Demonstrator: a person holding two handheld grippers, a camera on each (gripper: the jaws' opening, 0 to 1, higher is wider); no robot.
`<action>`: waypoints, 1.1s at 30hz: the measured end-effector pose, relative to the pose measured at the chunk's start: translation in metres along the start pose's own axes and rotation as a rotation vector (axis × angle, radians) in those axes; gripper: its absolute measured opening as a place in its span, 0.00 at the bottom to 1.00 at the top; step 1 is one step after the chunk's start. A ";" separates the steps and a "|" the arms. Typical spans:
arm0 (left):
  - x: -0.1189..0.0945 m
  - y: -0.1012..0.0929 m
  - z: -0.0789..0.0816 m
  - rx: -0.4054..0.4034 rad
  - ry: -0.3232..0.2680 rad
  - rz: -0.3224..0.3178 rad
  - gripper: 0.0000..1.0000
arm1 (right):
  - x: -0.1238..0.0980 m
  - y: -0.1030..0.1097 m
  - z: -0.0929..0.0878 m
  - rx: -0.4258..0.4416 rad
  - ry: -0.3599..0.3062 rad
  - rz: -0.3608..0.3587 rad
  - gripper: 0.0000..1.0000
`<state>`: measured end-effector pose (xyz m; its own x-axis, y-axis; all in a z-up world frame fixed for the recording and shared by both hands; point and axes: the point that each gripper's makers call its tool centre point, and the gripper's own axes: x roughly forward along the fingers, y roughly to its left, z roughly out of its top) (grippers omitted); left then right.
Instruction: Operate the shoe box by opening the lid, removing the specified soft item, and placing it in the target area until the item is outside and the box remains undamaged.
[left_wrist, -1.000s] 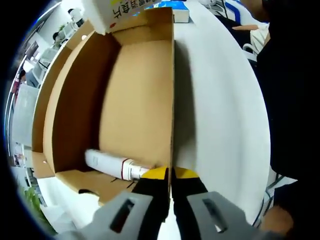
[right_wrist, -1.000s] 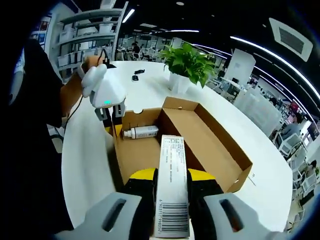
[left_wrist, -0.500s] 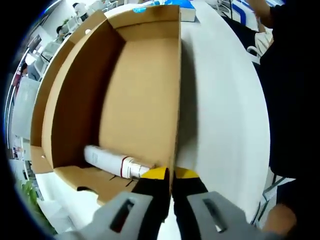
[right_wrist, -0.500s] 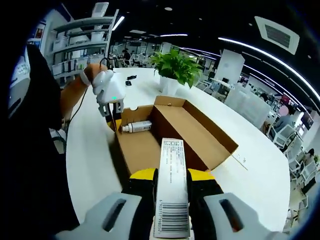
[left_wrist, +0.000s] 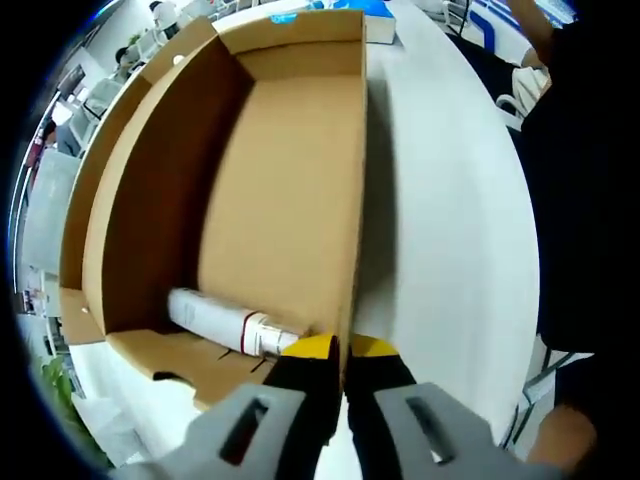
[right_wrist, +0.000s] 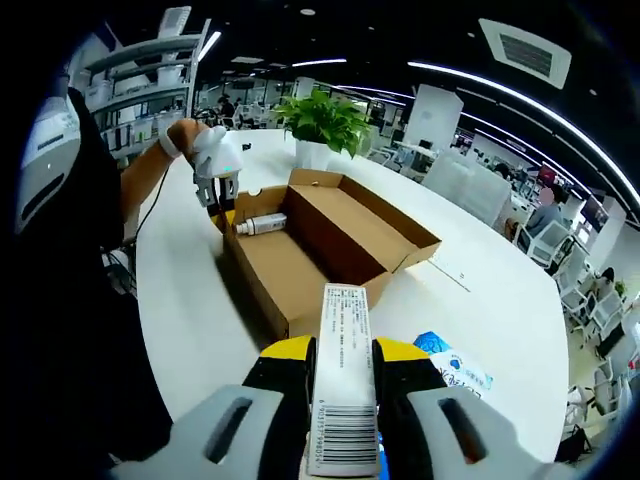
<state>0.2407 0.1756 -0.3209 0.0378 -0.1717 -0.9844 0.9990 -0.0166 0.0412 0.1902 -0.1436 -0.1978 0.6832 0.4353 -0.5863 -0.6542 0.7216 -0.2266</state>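
Your left gripper (left_wrist: 342, 352) pinches the open shoe box's (left_wrist: 280, 200) wall; a white tube (left_wrist: 222, 322) lies inside. The right gripper view adds your right gripper (right_wrist: 340, 360) clamping a white carton (right_wrist: 342, 390), a potted plant (right_wrist: 318, 125), and the white table (right_wrist: 490, 300) in an office.

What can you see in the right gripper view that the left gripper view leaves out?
The right gripper view adds the long white carton with a barcode clamped in the right gripper, a potted plant on the table beyond the box, a blue and white packet, and the left gripper pinching the box's wall. The left gripper view adds a close look at that pinched wall. Both share the open cardboard box, the white bottle lying inside it, and the white table.
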 end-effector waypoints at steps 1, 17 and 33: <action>0.000 0.000 0.000 0.000 0.001 0.000 0.02 | -0.003 0.001 -0.004 0.003 0.002 -0.003 0.22; -0.001 -0.002 0.001 -0.008 0.007 -0.001 0.02 | -0.035 0.008 -0.063 0.081 0.063 -0.024 0.22; 0.000 0.000 0.000 -0.022 0.028 0.005 0.02 | -0.043 0.024 -0.096 0.012 0.081 0.111 0.22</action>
<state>0.2403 0.1755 -0.3211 0.0431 -0.1444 -0.9886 0.9991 0.0055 0.0427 0.1140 -0.1969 -0.2528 0.5781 0.4681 -0.6683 -0.7200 0.6780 -0.1479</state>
